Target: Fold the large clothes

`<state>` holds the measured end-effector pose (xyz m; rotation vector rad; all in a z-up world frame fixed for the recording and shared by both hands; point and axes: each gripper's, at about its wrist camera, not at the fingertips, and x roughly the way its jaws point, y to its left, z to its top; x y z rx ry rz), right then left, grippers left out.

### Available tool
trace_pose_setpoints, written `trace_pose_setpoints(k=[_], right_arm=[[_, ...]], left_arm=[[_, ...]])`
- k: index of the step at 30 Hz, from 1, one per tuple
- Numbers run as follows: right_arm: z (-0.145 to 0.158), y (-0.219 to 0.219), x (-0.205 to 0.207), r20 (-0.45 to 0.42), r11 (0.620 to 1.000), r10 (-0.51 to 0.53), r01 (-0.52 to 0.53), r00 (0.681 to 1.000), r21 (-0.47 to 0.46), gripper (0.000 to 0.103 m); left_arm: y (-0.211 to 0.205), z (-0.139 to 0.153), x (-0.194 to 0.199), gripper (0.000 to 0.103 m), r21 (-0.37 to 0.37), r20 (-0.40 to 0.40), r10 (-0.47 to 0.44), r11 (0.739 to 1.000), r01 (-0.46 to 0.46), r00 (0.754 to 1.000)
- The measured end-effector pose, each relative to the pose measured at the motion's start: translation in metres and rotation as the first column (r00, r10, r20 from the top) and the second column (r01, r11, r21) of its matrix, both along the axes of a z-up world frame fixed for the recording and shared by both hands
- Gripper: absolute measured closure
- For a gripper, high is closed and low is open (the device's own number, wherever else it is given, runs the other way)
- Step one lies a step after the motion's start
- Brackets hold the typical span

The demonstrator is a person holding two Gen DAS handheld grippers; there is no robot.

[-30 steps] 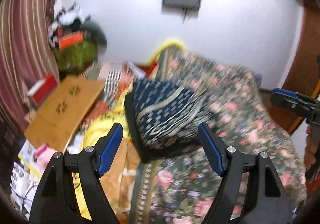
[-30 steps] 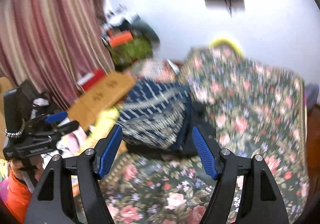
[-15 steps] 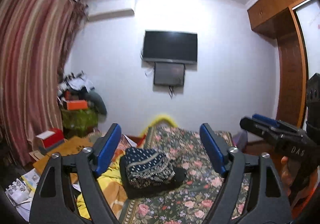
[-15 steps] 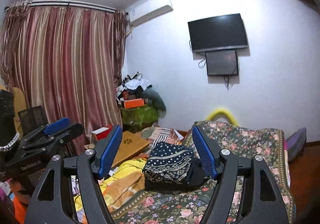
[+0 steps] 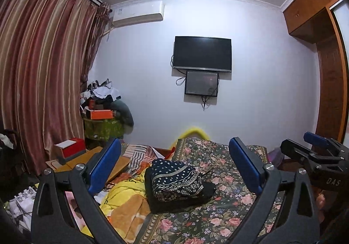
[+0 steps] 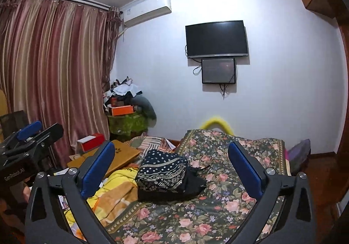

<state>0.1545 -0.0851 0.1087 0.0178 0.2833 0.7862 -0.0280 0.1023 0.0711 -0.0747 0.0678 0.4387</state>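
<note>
The left gripper is opening wide, nothing sitting between its blue pads. The folded dark garment, soft and white-patterned, is lying on the floral bedspread beside a rumpled yellow blanket. Open bedspread is extending rightward. The right gripper is likewise opening, empty. Both views are showing the garment farther away than a second ago.
</note>
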Motion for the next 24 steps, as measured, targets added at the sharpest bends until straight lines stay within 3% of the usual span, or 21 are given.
trace_pose_setpoints(k=[9, 24], right_arm=[[-0.005, 0.004, -0.009, 0.027, 0.999, -0.015, 0.017, 1.000, -0.046, 0.000], [-0.011, 0.001, -0.005, -0.011, 0.999, -0.002, 0.002, 1.000, -0.053, 0.000]], left_arm=[[-0.003, -0.008, 0.003, 0.002, 0.013, -0.017, 0.007, 1.000, -0.007, 1.000], [-0.001, -0.013, 0.013, 0.002, 0.009, -0.042, 0.002, 1.000, -0.001, 0.999]])
